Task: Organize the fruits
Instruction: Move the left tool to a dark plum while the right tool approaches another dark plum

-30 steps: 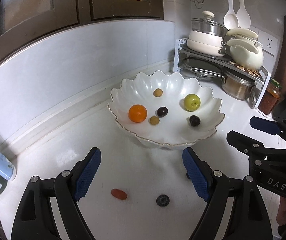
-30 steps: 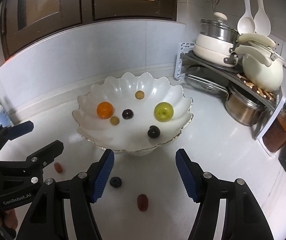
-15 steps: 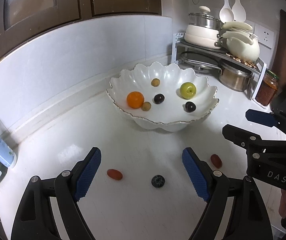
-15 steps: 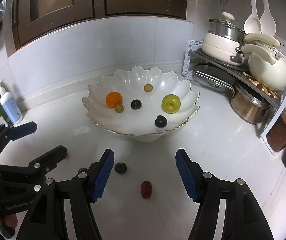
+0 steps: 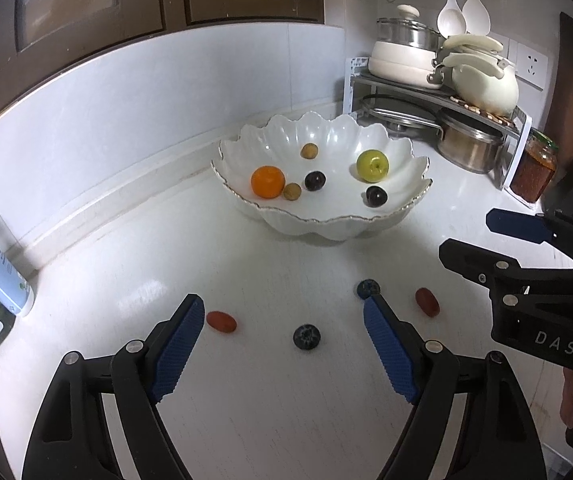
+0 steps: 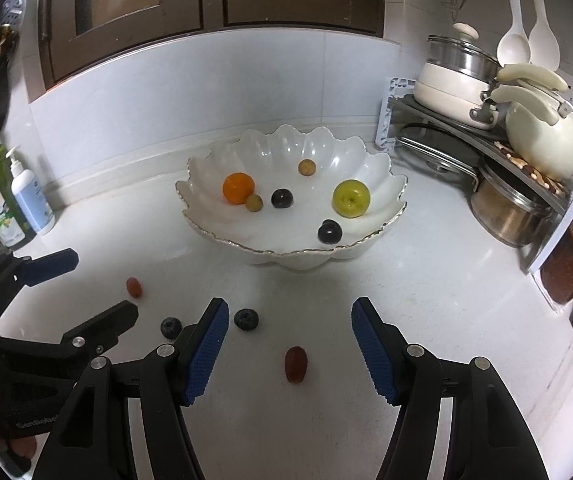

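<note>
- Both sets of jaws stand wide apart and hold nothing: the left gripper (image 5: 282, 344) frames a blueberry (image 5: 306, 336), and the right gripper (image 6: 290, 344) frames a dark red grape tomato (image 6: 295, 363) — each lined up, I'd judge, for a pick.
- Just outside the left gripper's left finger lies a red grape tomato (image 5: 221, 321); a second blueberry (image 6: 246, 319) sits just beyond the right gripper's left finger.
- All four loose fruits lie on the counter (image 5: 246, 264) toward its front edge, well short of the bowl.
- The scalloped white bowl (image 6: 382, 168) sits further back, near the rear wall, already holding an orange (image 6: 238, 188), a green apple (image 6: 350, 198) and small dark and tan fruits — so it reads as the collecting place.
</note>
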